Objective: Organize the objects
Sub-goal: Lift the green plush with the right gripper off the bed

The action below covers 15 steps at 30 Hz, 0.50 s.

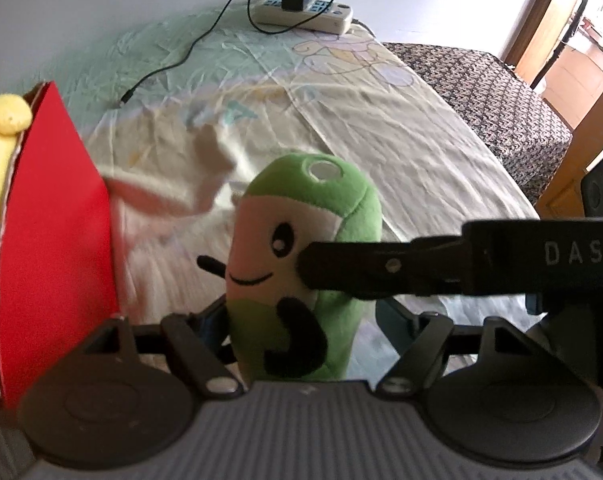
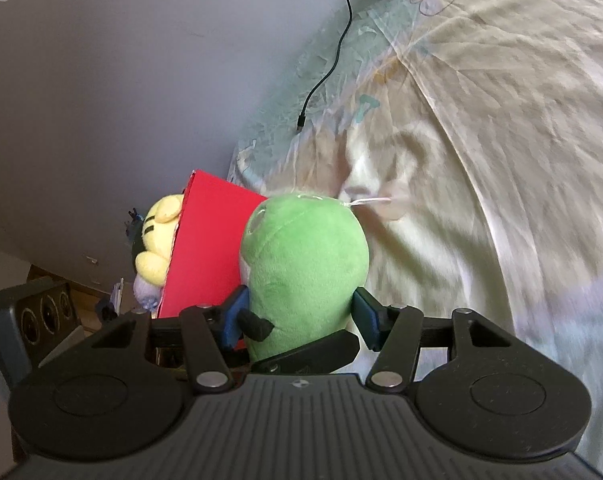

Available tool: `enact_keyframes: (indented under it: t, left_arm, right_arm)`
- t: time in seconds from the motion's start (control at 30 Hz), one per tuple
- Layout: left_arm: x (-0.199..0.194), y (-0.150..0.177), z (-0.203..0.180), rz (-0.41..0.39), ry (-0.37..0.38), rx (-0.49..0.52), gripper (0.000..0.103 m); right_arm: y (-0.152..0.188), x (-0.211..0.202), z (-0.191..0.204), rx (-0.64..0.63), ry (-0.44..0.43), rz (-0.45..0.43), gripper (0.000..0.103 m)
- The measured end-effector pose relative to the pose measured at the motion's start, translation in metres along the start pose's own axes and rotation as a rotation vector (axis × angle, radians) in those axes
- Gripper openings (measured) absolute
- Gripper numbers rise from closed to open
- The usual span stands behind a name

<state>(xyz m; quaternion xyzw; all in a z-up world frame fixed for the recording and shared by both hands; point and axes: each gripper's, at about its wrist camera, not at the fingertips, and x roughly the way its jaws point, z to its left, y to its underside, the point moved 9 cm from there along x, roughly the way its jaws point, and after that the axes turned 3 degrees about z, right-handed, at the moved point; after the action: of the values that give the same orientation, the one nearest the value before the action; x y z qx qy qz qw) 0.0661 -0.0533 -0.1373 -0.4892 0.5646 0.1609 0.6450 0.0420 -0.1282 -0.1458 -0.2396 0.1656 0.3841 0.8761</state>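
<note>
Gripping green plush (image 1: 301, 264) both sides: left gripper (image 1: 301, 320), right gripper (image 2: 297, 316) pinching it. Keep squeeze even, lift clear over red box (image 1: 57, 220) rim.

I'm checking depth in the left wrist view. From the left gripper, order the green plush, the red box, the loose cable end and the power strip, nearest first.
1. green plush, between the jaws of the left gripper
2. red box, at left
3. cable end, mid-bed
4. power strip, far end by the wall
</note>
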Motion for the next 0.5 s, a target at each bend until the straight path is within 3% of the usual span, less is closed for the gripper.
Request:
enact_keyframes:
  t: [0.5]
  left_arm:
    - [-0.035, 0.024, -0.018, -0.042, -0.038, 0.018, 0.077]
  right_arm:
    - [0.023, -0.018, 0.025, -0.048, -0.045, -0.002, 0.059]
